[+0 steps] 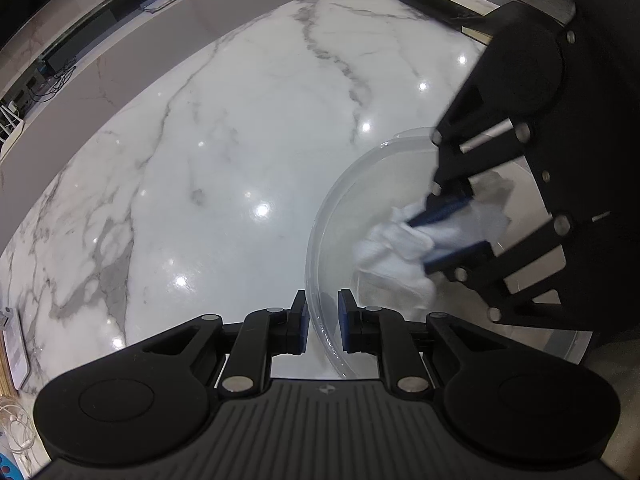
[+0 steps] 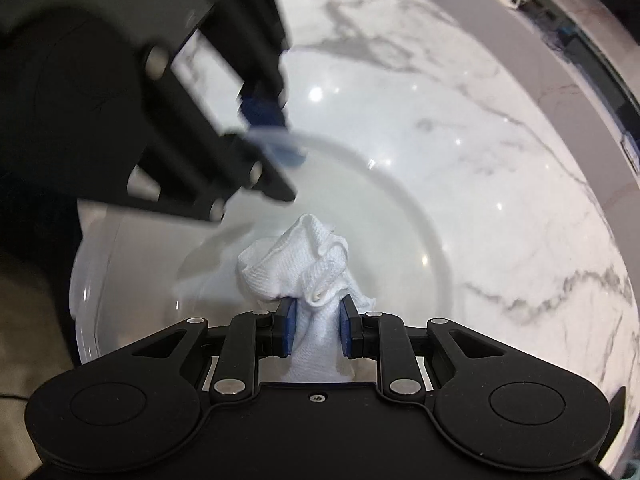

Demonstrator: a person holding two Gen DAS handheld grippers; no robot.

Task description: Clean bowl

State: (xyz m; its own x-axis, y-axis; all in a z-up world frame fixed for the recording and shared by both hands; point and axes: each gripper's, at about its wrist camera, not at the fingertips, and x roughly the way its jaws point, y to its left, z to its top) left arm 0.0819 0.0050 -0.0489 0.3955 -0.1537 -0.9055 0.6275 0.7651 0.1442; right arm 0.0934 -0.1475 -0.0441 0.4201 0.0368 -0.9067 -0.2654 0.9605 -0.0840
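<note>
A clear plastic bowl (image 1: 320,240) rests on the white marble table (image 1: 224,168). My left gripper (image 1: 323,312) is shut on the bowl's near rim, one pad on each side of the wall. My right gripper (image 1: 416,246) is shut on a crumpled white cloth (image 1: 396,244) and holds it inside the bowl. In the right wrist view the cloth (image 2: 296,264) sits between my right gripper's (image 2: 318,330) blue pads and bunches against the bowl's (image 2: 404,216) inner surface. The left gripper (image 2: 270,128) appears blurred there, clamped on the far rim.
A dark flat object (image 1: 432,4) lies at the table's far edge. A white device (image 1: 14,344) lies at the left edge. A low cabinet with cables (image 1: 52,68) stands beyond the table.
</note>
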